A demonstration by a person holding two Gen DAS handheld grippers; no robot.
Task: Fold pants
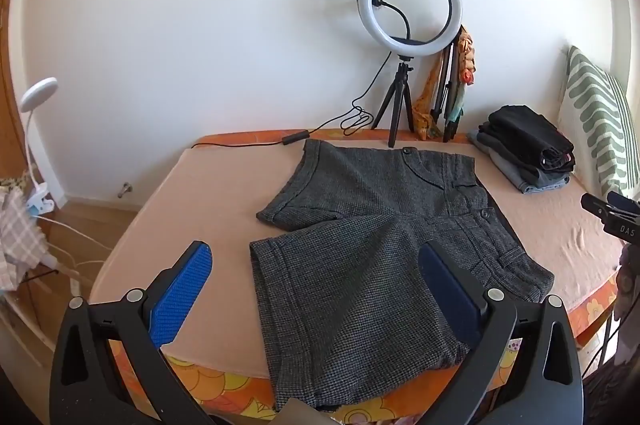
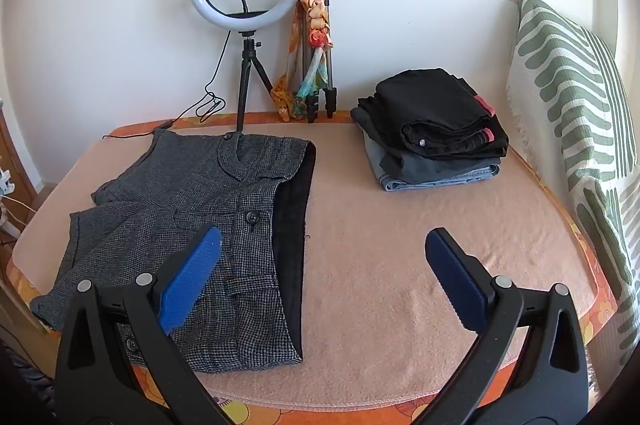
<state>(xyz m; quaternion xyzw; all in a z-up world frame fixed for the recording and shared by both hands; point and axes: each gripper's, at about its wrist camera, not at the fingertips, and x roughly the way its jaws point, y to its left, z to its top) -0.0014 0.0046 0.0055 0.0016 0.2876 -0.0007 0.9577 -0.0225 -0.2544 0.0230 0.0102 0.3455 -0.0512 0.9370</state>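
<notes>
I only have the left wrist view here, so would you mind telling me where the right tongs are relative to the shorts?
Observer: The right tongs hang open over the peach blanket, beside the waistband of the grey shorts, gripping nothing.
Operator: Thank you. Does the waistband lie flat on that side?
Observer: It gapes a little, showing a strip of black lining along its edge.
Operator: And is the folded stack tidy?
Observer: Its near face shows a black garment on top, with a metal stud on its rolled edge, over grey and denim layers.
</notes>
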